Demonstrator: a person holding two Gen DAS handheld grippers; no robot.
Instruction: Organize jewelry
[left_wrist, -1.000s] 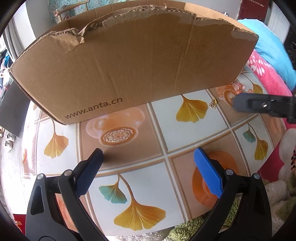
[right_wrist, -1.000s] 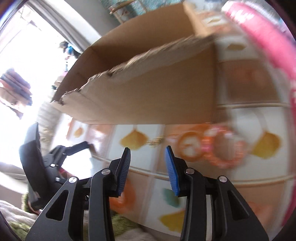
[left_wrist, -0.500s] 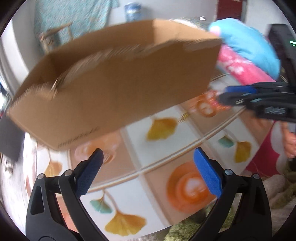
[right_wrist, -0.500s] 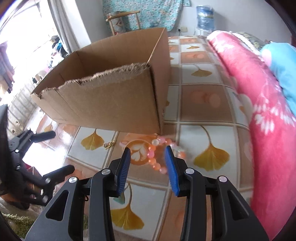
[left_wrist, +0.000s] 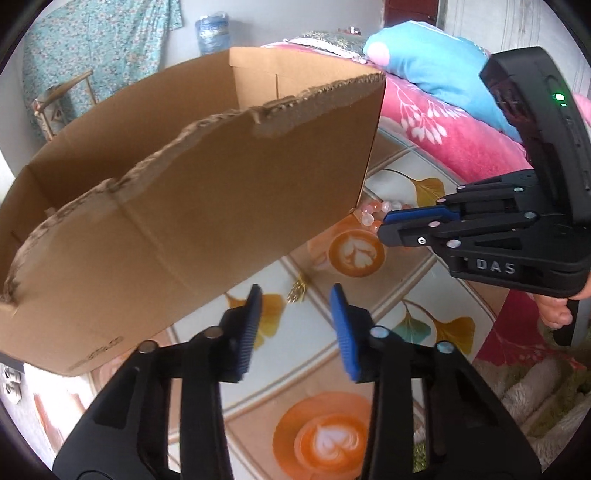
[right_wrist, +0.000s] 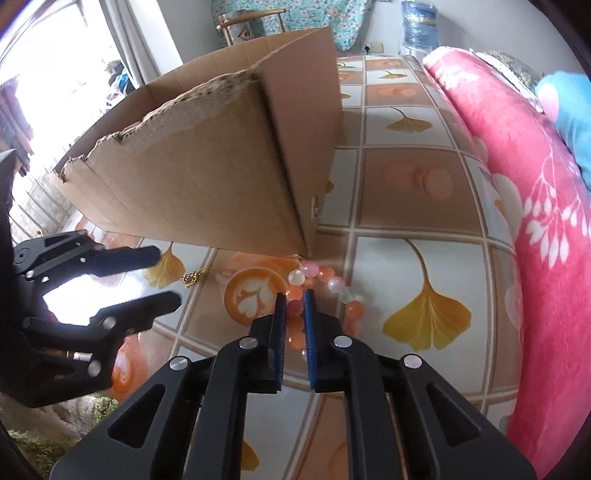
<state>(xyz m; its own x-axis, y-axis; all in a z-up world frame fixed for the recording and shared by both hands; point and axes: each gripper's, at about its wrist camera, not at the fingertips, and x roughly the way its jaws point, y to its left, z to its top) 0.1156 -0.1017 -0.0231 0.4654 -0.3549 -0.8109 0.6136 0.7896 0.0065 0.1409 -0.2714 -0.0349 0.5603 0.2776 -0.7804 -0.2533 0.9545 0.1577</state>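
right claw (right_wrist: 294, 295) pinching the bead bracelet (right_wrist: 321, 291) on the floor by the box (right_wrist: 207, 173) corner
the left claw (left_wrist: 295, 295) is hanging open over a small gold charm (left_wrist: 297, 290); the beads are looking light, slick, loosely strung, so nipping one bead squarely.

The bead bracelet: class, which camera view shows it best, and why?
The right wrist view. There the bead bracelet lies as a loop on the table beside the cardboard box corner, with the right gripper closed on its beads. The left wrist view shows only a few beads between box corner and fingers.
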